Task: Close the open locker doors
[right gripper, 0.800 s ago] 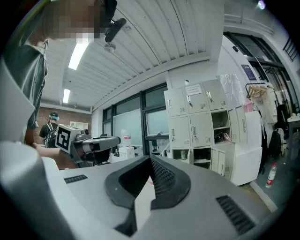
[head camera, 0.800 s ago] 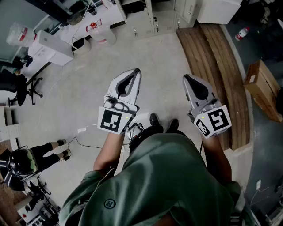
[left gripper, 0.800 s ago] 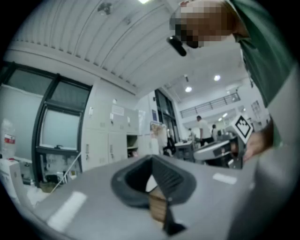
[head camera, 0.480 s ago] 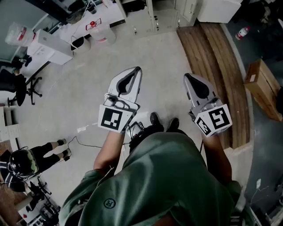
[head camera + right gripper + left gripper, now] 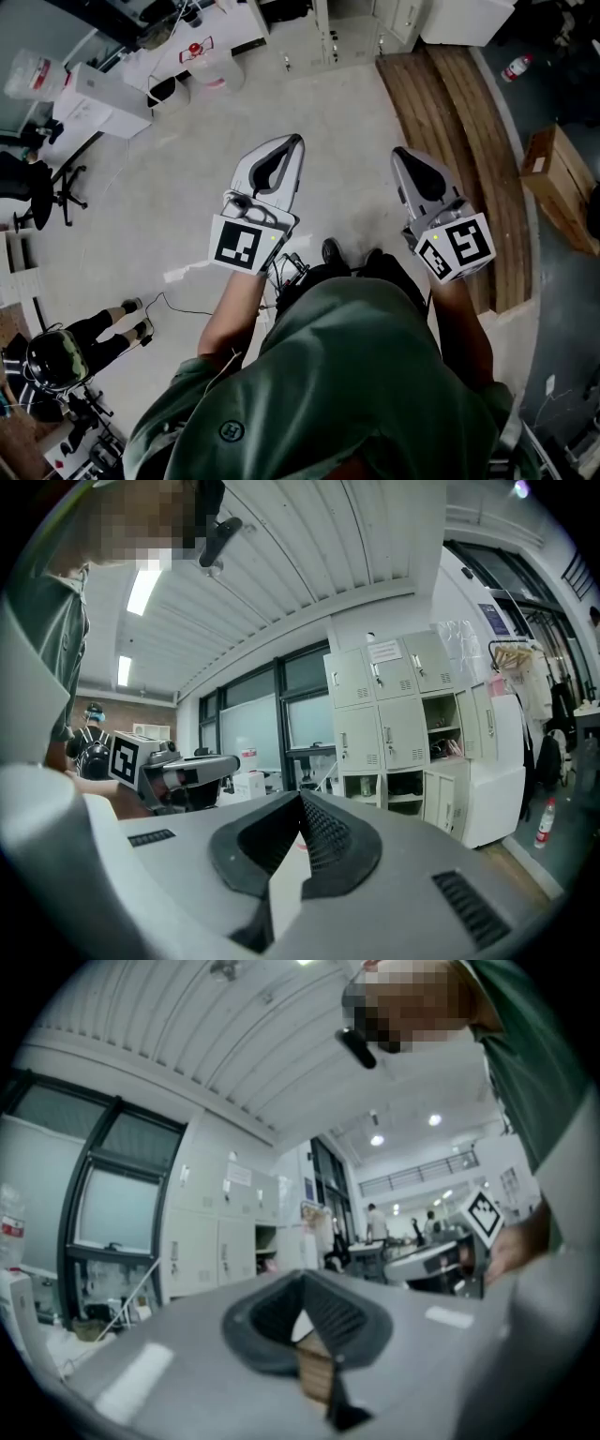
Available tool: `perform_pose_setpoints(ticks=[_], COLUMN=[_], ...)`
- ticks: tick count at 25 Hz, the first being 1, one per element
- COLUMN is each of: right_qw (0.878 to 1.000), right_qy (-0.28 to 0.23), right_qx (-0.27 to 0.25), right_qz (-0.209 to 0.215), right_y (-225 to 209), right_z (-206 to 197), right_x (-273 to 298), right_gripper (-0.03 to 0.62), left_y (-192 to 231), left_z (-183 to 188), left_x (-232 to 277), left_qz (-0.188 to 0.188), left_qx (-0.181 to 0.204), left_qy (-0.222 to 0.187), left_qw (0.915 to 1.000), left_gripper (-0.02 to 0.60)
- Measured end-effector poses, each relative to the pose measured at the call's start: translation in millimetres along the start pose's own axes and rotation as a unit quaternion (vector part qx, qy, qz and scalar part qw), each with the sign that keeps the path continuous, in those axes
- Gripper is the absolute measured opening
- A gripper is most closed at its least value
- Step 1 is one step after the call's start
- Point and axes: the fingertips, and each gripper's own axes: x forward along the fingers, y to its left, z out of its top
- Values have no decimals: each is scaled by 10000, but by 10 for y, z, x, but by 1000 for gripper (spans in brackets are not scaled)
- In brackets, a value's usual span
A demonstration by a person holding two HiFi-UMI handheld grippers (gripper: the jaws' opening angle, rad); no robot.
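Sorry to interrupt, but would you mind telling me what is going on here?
A person in a green shirt stands on the floor, holding the left gripper and the right gripper out in front, both with jaws together and empty. The lockers are across the room, some compartments open; neither gripper touches a door.

"Where were the grippers?"

"Both were held over the floor [image 5: 169, 206]. The left gripper [image 5: 296, 141] pointed toward 12 o'clock and the right gripper [image 5: 397, 152] toward 11, well apart. Each had its fingers drawn together at the tips."

"And around them?"

"Lockers [image 5: 330, 47] at 12 o'clock, a wooden platform [image 5: 459, 112] at 1, a cardboard box [image 5: 559, 192] at 3, and another person [image 5: 66, 352] at 8."
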Motion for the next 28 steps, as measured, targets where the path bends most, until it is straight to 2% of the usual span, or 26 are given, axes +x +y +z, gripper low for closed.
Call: perform_pose_setpoints(ticks=[8, 14, 17, 22, 28], right_qw=[9996, 9989, 9985, 9972, 9963], right_qy=[-116, -9, 6, 48, 81], right_qx=[177, 292, 269, 254, 267], right_qz=[194, 361, 485, 698, 808], right_y=[-402, -1073, -1300, -1726, -2065], right_z=[54, -32, -43, -31, -28], right_x=[578, 1041, 1127, 1513, 1896], right_gripper=[8, 8, 8, 8, 8], left_y=[357, 598, 613, 867, 1111], left_z=[-210, -410, -427, -487, -557], left_x=[557, 1259, 1484, 1950, 2355], left_qz=[4, 207, 342, 603, 711], left_qx=[36, 132, 156, 235, 292], left_qy=[110, 274, 270, 229, 233], left_qw=[9999, 9993, 9989, 9976, 9968], left_gripper=[0, 0, 0, 0, 0])
